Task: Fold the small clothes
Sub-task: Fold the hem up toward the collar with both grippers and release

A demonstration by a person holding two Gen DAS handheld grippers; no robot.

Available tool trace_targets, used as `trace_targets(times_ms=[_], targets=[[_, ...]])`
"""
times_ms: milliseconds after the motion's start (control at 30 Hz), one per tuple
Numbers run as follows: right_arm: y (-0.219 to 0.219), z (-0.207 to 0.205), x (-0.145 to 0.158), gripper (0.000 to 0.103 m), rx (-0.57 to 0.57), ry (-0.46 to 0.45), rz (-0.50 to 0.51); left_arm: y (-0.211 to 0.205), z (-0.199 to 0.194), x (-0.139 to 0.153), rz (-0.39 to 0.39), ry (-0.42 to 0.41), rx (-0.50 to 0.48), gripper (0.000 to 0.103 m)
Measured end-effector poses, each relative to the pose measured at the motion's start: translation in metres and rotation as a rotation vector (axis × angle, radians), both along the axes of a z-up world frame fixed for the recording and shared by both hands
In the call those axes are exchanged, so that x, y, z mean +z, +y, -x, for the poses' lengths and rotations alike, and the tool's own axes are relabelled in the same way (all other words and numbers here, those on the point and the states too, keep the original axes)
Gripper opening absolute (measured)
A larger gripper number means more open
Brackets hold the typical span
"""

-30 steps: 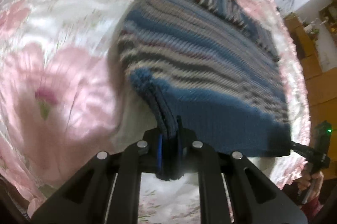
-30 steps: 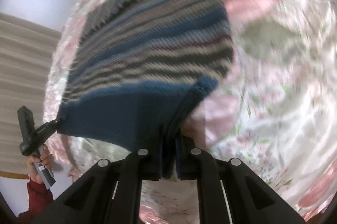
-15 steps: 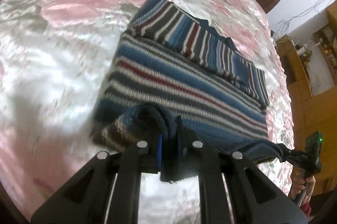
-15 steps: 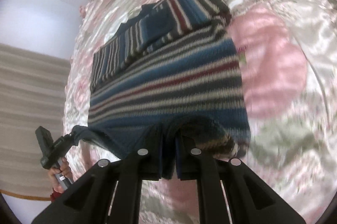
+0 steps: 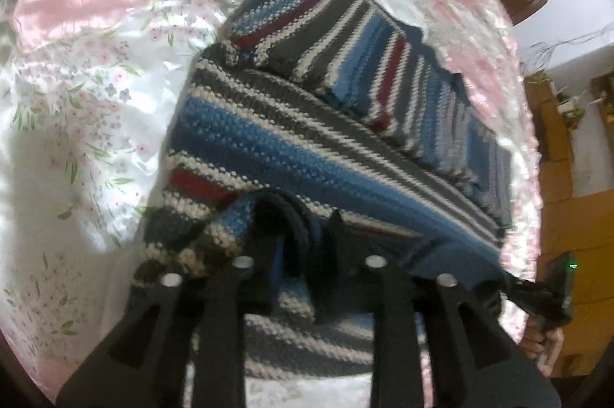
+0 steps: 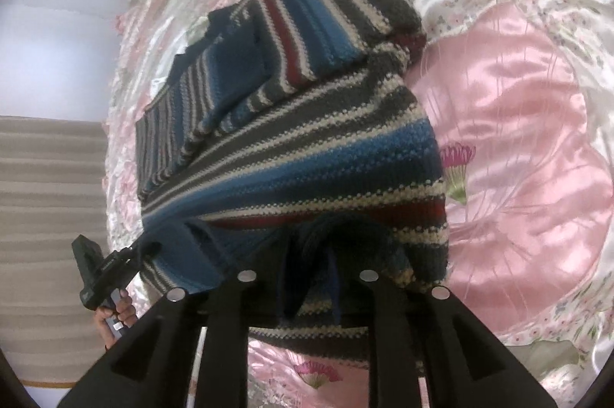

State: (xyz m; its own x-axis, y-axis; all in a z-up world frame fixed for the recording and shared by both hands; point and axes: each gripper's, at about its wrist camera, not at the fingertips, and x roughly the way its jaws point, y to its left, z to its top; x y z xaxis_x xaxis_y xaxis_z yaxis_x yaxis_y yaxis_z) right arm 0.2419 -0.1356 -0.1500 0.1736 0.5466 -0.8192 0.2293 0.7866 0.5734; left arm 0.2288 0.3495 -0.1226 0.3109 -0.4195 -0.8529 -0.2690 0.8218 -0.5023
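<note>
Sweater [image 5: 307,155] is seen mid-frame on the bed [image 5: 96,70], sleeves already folded in, its near hem pinched by left claw [image 5: 303,254] and right claw [image 6: 311,270]; the hem-over fold is judged unfinished.

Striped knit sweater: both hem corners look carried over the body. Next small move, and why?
Probably lower both and release. The left hand-held gripper and right hand-held gripper each pinch a hem corner of the blue, grey, white and red striped knit sweater, already doubled over its body on the pink floral satin bedspread; letting go would finish this fold.
</note>
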Motion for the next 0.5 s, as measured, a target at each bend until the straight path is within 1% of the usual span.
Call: trace_targets(times_ms=[33, 67, 100, 133, 167, 200, 267, 333, 400, 500], targets=[[-0.002, 0.001, 0.003, 0.022, 0.004, -0.006, -0.008, 0.007, 0.002, 0.009, -0.011, -0.013, 0.024, 0.052], [-0.006, 0.004, 0.006, 0.026, 0.001, -0.007, -0.012, 0.014, 0.005, 0.016, -0.022, -0.035, 0.048, 0.070], [-0.011, 0.006, 0.008, 0.032, -0.008, -0.011, -0.016, 0.021, 0.007, 0.025, -0.034, -0.061, 0.072, 0.072], [-0.018, 0.008, 0.013, 0.054, -0.026, -0.020, 0.003, 0.029, 0.011, 0.036, -0.042, -0.083, 0.088, 0.072], [-0.025, 0.010, 0.019, 0.071, -0.045, -0.036, 0.041, 0.035, 0.012, 0.042, -0.042, -0.089, 0.089, 0.073], [-0.029, 0.010, 0.024, 0.070, -0.054, -0.047, 0.061, 0.040, 0.014, 0.048, -0.045, -0.092, 0.089, 0.073], [-0.039, 0.014, 0.033, 0.069, -0.066, -0.060, 0.070, 0.049, 0.020, 0.060, -0.079, -0.109, 0.087, 0.074], [-0.042, 0.020, 0.045, 0.069, -0.040, -0.091, 0.079, 0.052, 0.023, 0.070, -0.122, -0.130, 0.057, 0.075], [-0.035, 0.022, 0.055, 0.070, 0.024, -0.114, 0.129, 0.049, 0.024, 0.074, -0.158, -0.140, 0.015, 0.076], [-0.017, 0.016, 0.062, 0.075, 0.117, -0.152, 0.200, 0.033, 0.014, 0.070, -0.205, -0.139, -0.067, 0.077]])
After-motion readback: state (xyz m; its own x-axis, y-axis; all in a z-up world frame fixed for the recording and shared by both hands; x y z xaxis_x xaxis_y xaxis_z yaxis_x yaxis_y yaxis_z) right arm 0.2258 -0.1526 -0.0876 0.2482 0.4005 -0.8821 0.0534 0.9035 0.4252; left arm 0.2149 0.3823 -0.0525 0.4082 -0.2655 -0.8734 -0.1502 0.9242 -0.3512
